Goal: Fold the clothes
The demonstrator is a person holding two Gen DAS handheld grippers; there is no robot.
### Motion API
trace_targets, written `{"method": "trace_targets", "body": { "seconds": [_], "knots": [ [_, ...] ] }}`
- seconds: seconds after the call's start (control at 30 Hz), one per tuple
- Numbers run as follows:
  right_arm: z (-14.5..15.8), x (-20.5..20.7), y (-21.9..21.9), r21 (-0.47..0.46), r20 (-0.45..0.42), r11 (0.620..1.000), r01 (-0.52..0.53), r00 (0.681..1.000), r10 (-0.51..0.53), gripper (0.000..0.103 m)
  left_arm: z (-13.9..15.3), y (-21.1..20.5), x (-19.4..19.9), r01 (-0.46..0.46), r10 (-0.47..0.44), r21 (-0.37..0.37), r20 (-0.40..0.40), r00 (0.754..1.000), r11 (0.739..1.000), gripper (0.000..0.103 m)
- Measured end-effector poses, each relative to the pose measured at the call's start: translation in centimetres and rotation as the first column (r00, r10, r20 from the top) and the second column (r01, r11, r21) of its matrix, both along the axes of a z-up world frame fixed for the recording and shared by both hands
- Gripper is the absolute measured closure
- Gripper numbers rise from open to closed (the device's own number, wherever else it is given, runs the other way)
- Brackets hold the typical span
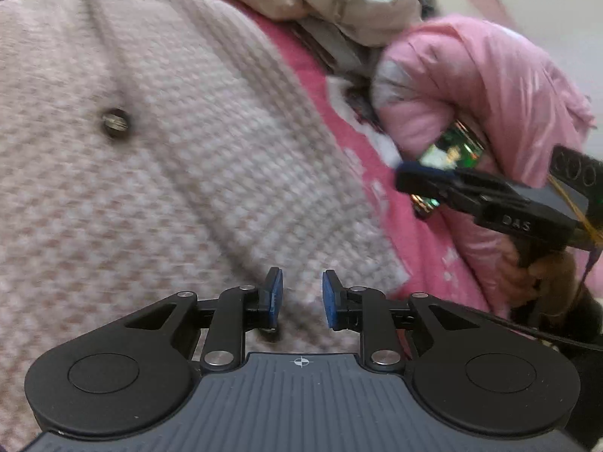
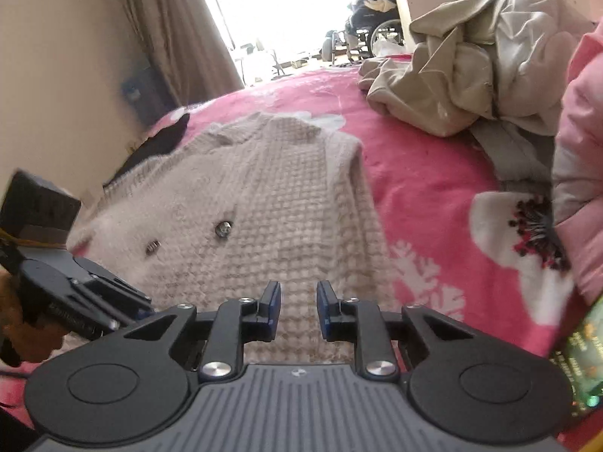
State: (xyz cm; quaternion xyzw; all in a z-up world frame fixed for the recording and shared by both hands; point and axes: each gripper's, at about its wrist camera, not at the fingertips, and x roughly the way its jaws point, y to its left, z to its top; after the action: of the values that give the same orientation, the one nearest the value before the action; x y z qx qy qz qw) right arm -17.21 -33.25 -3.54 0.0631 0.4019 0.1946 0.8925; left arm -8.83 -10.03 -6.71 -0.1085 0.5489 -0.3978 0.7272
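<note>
A cream-pink knitted cardigan lies spread on a pink flowered bedspread, its metal buttons facing up. The knit fills most of the left wrist view, with one button showing. My left gripper hovers over the cardigan's lower part, its blue pads a narrow gap apart with nothing between them. My right gripper is over the cardigan's near hem, open the same way and empty. In the left wrist view the right gripper shows side-on over the bedspread, to the right of the cardigan.
A crumpled beige jacket lies at the back right of the bed. A person's pink puffy sleeve fills the right side. A black garment sits at the bed's left edge by the wall. A curtain and a bright doorway lie beyond.
</note>
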Motion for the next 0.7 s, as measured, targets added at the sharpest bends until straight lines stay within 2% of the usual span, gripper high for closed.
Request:
{"method": "trace_targets", "body": {
  "seconds": [0.07,0.13,0.17,0.27,0.33,0.37,0.47,0.57,0.7],
  "knots": [
    [-1.6,0.2,-0.4,-0.026,-0.056,0.998,0.049,0.997,-0.051,0.087,-1.4,-1.6,-0.5,0.047,-0.047,0.037,0.005,0.999,0.998,0.081],
    [-2.7,0.3,-0.9,-0.041,-0.108,0.994,0.099,0.989,-0.103,0.089,-2.5,-2.1,-0.8,0.051,-0.053,0.065,0.027,0.998,0.997,0.081],
    [-2.6,0.3,-0.9,-0.05,-0.101,0.993,0.107,0.989,-0.112,0.091,-2.6,-2.1,-0.8,0.05,-0.051,0.055,0.027,0.998,0.997,0.08],
    [-0.4,1.2,0.2,-0.058,0.029,0.995,0.086,0.996,-0.084,0.091,-2.8,-1.7,-0.5,0.035,-0.035,0.031,-0.001,0.999,0.999,0.08],
    [-0.3,2.6,0.8,-0.052,0.052,0.995,0.085,0.995,-0.082,0.091,-3.0,-1.6,-0.5,0.023,-0.023,0.02,-0.009,1.0,1.0,0.08],
    [-0.8,3.4,1.0,-0.058,0.046,0.994,0.088,0.995,-0.085,0.091,-3.0,-1.6,-0.5,0.02,-0.02,0.018,-0.009,1.0,1.0,0.079],
    [-4.2,5.8,0.8,-0.089,-0.061,0.989,0.118,0.99,-0.123,0.093,-2.8,-1.7,-0.6,0.016,-0.016,0.018,-0.001,1.0,1.0,0.079],
    [-3.1,5.9,0.2,-0.01,-0.05,0.988,0.151,0.987,-0.151,0.091,-2.6,-1.1,-0.5,-0.013,0.013,0.008,-0.017,1.0,1.0,0.079],
    [0.7,5.5,1.6,0.061,-0.002,0.995,0.078,0.997,-0.078,0.089,-0.7,1.3,-0.6,-0.074,0.073,-0.026,-0.022,0.997,0.997,0.075]
  ]
}}
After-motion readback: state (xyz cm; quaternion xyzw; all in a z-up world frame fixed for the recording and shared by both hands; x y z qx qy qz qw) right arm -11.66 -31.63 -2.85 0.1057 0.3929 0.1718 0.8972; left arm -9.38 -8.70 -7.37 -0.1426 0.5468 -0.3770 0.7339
